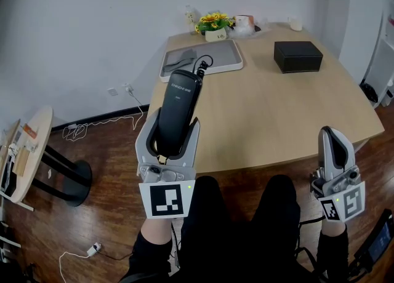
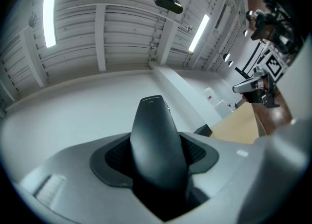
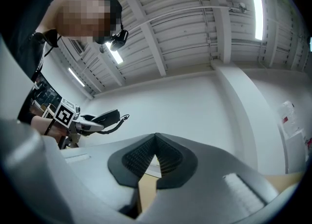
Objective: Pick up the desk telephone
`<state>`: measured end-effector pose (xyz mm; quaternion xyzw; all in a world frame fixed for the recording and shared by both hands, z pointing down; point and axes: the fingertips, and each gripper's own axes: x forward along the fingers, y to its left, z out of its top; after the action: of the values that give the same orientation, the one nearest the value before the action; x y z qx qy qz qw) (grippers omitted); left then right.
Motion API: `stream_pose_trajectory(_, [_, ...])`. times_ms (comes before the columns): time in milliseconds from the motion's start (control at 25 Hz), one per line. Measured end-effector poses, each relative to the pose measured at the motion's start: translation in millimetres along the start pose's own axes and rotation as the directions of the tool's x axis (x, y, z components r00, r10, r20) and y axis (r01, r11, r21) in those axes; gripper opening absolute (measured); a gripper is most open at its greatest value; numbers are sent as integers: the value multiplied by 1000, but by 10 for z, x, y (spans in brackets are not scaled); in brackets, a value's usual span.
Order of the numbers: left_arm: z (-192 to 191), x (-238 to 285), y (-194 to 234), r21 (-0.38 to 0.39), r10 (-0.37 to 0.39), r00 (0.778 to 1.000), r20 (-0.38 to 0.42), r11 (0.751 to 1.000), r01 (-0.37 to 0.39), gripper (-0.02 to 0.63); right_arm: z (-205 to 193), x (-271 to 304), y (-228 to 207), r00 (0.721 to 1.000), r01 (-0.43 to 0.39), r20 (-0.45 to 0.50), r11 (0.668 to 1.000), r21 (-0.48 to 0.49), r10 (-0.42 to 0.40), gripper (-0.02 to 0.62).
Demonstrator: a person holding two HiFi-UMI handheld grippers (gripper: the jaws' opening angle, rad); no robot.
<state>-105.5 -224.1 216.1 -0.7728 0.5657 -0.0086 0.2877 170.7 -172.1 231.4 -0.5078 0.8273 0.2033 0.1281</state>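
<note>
A black telephone handset [image 1: 180,100] stands upright between the jaws of my left gripper [image 1: 172,129], which is shut on it and holds it above the table's front left corner. Its coiled cord [image 1: 202,64] runs back to the grey-white telephone base [image 1: 218,57] at the far left of the table. In the left gripper view the handset [image 2: 156,140] fills the gap between the jaw pads and points toward the ceiling. My right gripper [image 1: 330,135] is off the table's front right edge, shut with nothing in it; its pads meet at the tips [image 3: 156,139].
A black box [image 1: 298,56] sits at the back right of the wooden table [image 1: 277,115]. A flower pot [image 1: 214,26] and a small cup [image 1: 296,24] stand along the far edge. A round side table [image 1: 28,152] stands to the left, and a cable [image 1: 104,122] lies on the floor.
</note>
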Motion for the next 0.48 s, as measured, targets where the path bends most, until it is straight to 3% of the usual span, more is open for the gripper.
stream_pose_trajectory(480, [-24,2,8,-8,1,1000,-3,1000,-1,264,-13,-6,-6,1000,5,-6,1000,-6,-6,0])
